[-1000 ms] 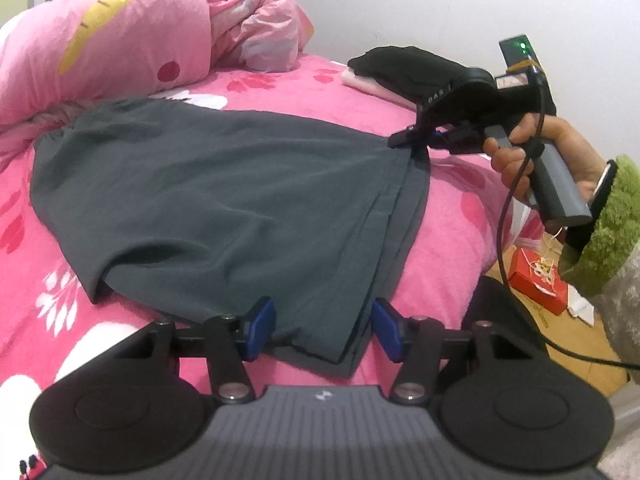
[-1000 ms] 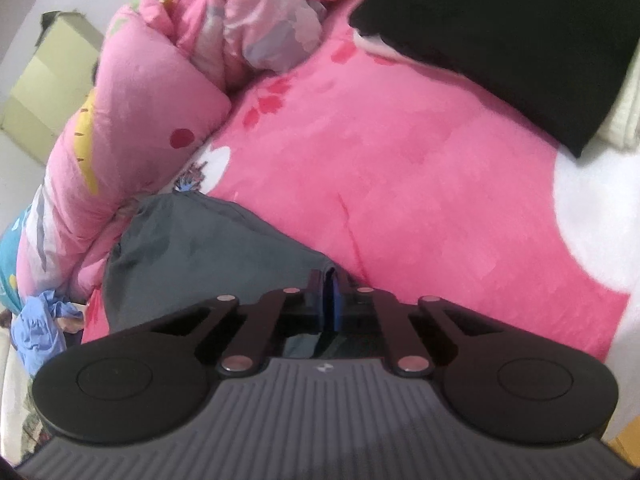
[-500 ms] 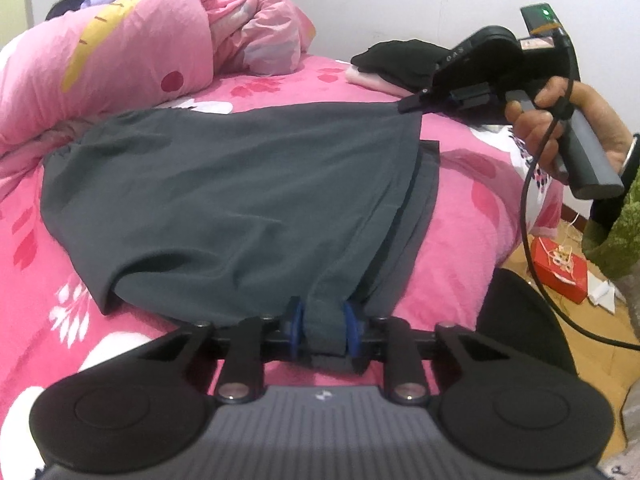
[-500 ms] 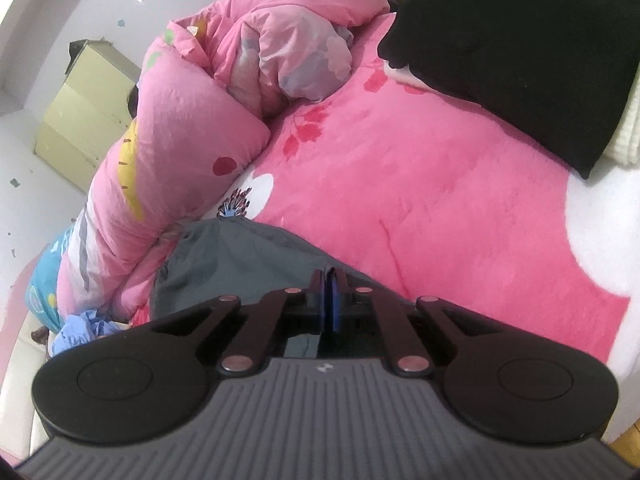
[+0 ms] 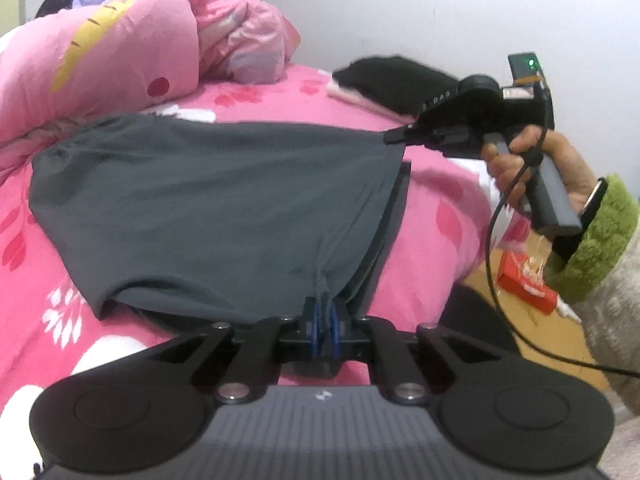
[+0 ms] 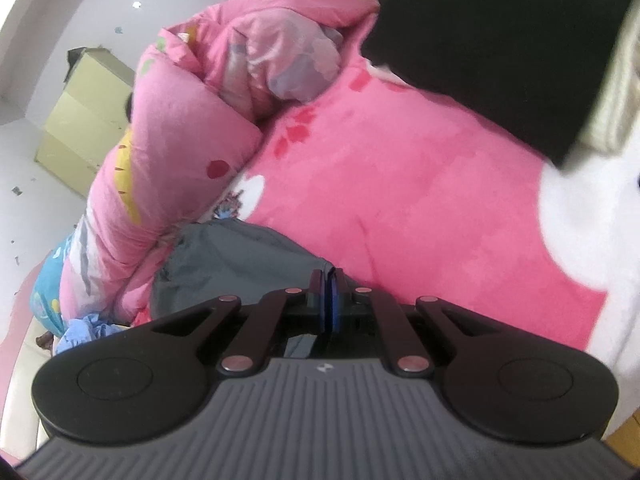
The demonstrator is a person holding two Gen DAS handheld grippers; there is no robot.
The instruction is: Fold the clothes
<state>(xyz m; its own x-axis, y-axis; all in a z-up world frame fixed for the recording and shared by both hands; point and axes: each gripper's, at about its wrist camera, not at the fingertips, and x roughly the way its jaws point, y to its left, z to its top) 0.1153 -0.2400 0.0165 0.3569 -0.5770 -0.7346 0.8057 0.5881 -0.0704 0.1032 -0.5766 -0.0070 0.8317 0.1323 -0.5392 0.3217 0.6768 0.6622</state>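
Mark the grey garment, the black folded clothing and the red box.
grey garment (image 5: 208, 200), left wrist view, flat middle panel.
black folded clothing (image 6: 500, 40), right wrist view, top face.
red box (image 5: 524, 282), left wrist view, top.

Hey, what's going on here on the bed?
A person is folding a dark grey garment on a pink bed, with a handheld gripper in each hand. The left gripper is shut on the near corner of its raised edge; the right gripper pinches the far corner. A folded black garment lies farther back.

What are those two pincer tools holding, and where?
Both grip the dark grey garment: the left gripper its near hem corner, the right gripper its far corner.
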